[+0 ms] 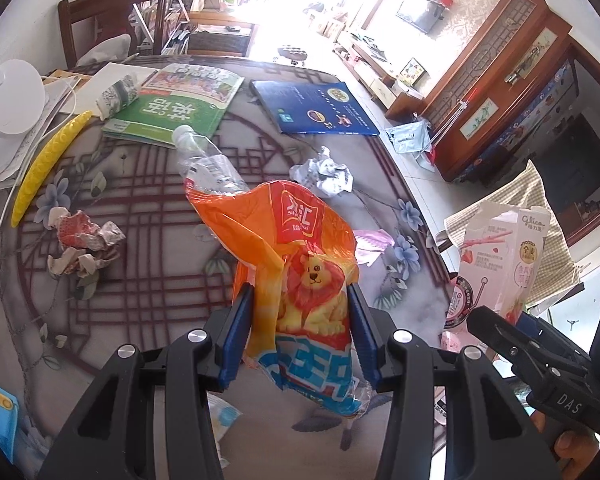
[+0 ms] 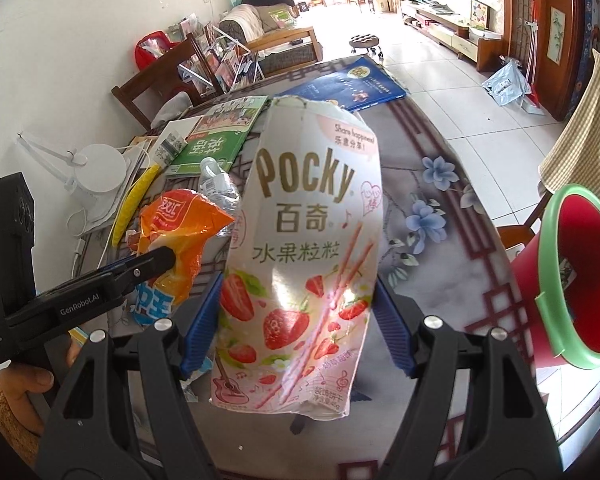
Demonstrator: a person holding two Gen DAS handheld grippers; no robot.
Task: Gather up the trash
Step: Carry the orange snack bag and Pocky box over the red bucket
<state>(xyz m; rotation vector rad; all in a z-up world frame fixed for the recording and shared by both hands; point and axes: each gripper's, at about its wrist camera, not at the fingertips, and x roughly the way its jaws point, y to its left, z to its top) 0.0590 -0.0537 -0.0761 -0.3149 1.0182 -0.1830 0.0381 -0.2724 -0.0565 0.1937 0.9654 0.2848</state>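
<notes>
My left gripper (image 1: 300, 312) is shut on an orange snack bag (image 1: 296, 248) with a lion on it, held up above the table. The bag's top flops toward a clear plastic bottle (image 1: 208, 164) lying behind it. My right gripper (image 2: 300, 316) is shut on a pink Pocky box (image 2: 304, 240), its blue pads pressing on both sides. In the left wrist view the same box (image 1: 500, 264) is at the right edge of the table. A red bin with a green rim (image 2: 556, 264) stands to the right of the table.
On the patterned table (image 1: 148, 280) lie a crumpled white paper (image 1: 324, 174), a crumpled red and white wrapper (image 1: 84, 244), a pink wrapper (image 1: 370, 244), a green book (image 1: 172, 108), a blue book (image 1: 316, 108), a yellow strip (image 1: 44, 168) and a white lamp base (image 1: 14, 100). A wooden chair (image 1: 112, 20) stands behind.
</notes>
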